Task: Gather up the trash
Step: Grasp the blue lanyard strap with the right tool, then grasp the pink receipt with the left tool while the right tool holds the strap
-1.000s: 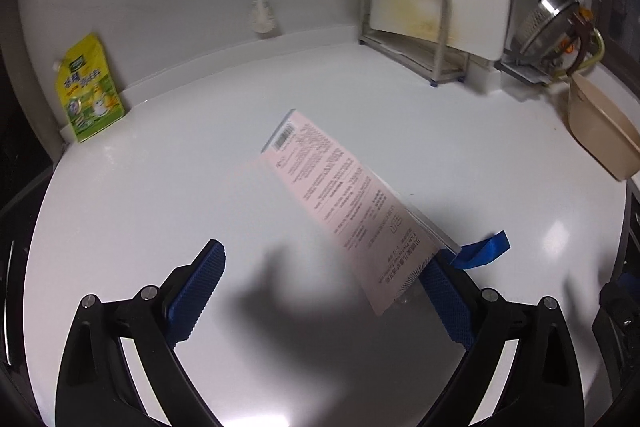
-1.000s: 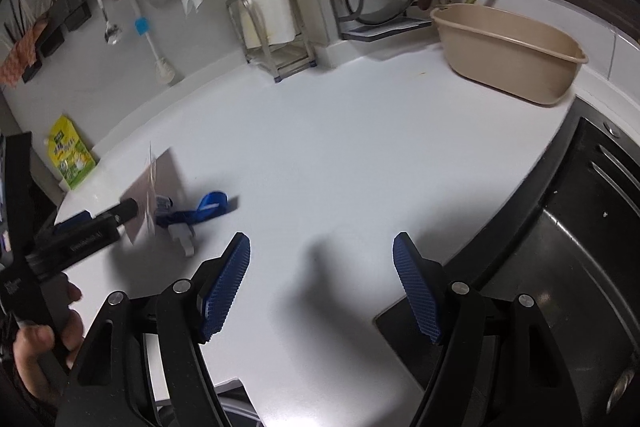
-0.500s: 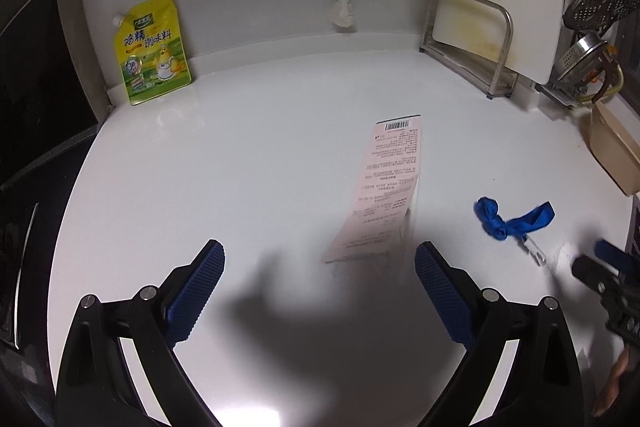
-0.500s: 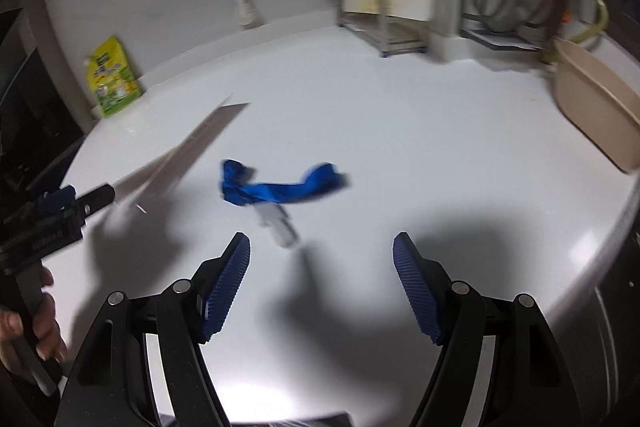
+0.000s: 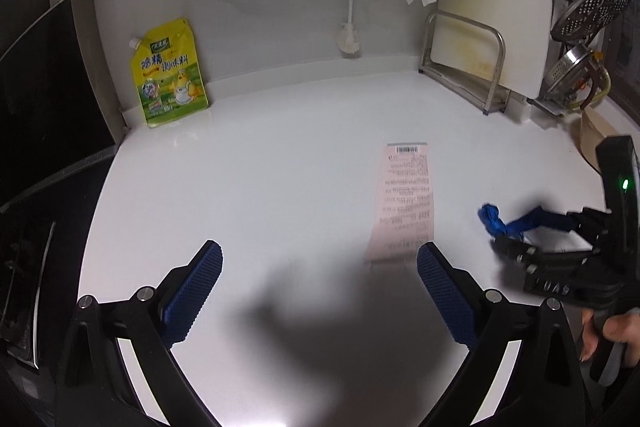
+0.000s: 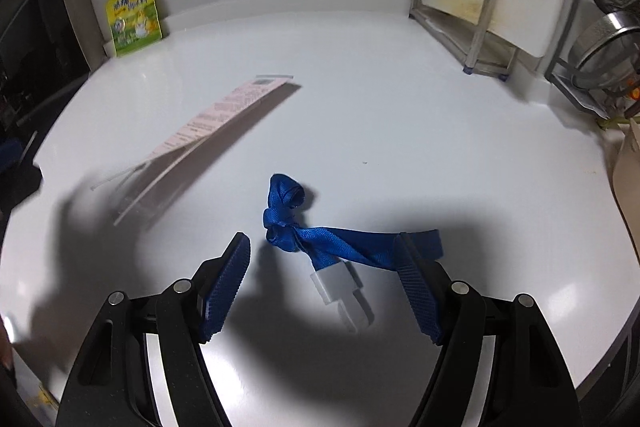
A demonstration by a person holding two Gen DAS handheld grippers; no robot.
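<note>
Both tools point(image 5: 318, 277) point(image 6: 324, 277) released; right astride blue strap point(image 6: 344, 239), receipt point(image 5: 404, 203) and yellow pouch point(image 5: 170, 89) beyond.

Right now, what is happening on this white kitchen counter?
A person holds two grippers over the white counter. The right gripper, open, hovers at the knotted blue fabric strap with a white clip. The left gripper, also open, holds nothing; the long pink printed paper slip lies flat ahead of it.

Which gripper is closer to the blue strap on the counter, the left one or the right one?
Right. The right gripper hangs open directly over the blue strap, with the strap between its fingers. The left gripper is open off to the side, beside the pink package.
</note>
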